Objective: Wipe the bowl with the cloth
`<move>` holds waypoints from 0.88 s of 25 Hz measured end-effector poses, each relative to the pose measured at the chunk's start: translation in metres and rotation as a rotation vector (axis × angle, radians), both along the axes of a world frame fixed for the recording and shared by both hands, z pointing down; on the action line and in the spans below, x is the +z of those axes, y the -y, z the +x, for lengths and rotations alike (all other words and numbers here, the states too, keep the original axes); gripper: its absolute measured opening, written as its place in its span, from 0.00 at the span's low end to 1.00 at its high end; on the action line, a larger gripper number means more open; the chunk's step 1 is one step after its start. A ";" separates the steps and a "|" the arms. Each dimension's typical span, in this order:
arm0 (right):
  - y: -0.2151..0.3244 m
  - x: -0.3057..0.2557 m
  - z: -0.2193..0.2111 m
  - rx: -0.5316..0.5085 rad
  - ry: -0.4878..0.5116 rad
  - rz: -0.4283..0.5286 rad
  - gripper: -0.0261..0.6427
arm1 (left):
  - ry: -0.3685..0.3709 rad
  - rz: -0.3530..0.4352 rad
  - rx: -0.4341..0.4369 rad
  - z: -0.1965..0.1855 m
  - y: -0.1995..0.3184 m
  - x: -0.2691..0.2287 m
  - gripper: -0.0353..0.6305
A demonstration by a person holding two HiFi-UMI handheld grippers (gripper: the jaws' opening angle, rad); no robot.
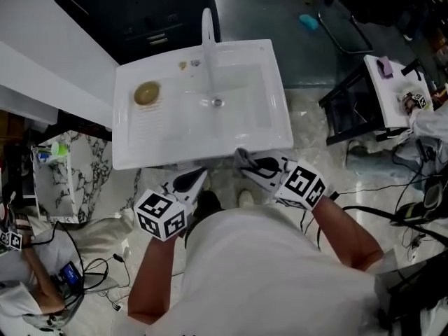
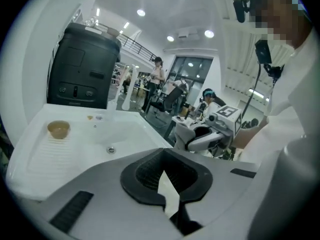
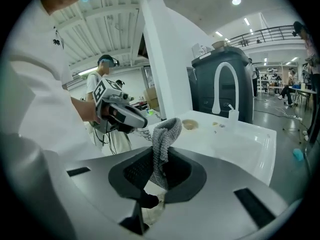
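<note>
We stand over a white sink unit [image 1: 269, 128] set against a dark cabinet [image 1: 154, 12], on a pale, glossy floor strewn with cables. At the far left a marbled stand [image 1: 80, 180] sits beside the unit. On the ribbed draining board that forms the left part of the unit rests the bowl [image 1: 147, 94], tan, upright and alone, well apart from both tools.

Below it, off the front edge of the unit, we hold the left gripper [image 1: 194, 180]. Its jaws are pressed together with nothing between them, and its marker cube faces up at us.

Towards the middle, the white faucet [image 1: 208, 33] rises from the back rim, and the drain [image 1: 217, 103] lies in the shallow basin beneath it. Two small bits lie on the back ledge just left of the faucet; we cannot tell what they are.

To the right, at the front rim of the unit, the right gripper [image 1: 246, 162] is clamped on the cloth [image 3: 165, 136]. The cloth is grey and knitted, and it stands up out of the jaws in a bunched fold. It is not touching the bowl.

At the far right a small white table [image 1: 392, 93] with a few items on it stands next to a dark frame.
</note>
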State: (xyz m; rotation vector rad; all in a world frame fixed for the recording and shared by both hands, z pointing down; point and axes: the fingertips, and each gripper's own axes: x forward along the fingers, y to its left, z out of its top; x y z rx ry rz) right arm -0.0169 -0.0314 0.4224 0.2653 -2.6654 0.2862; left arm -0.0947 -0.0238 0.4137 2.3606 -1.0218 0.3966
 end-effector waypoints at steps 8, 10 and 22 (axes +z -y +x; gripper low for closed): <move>-0.020 0.006 0.004 -0.032 0.023 -0.013 0.11 | 0.032 0.014 0.030 0.032 -0.029 0.000 0.07; -0.022 0.007 0.008 -0.029 0.019 -0.015 0.11 | 0.035 0.022 0.040 0.037 -0.030 -0.002 0.07; -0.033 0.003 0.003 -0.049 0.030 -0.008 0.11 | 0.028 0.028 0.038 0.037 -0.036 -0.004 0.07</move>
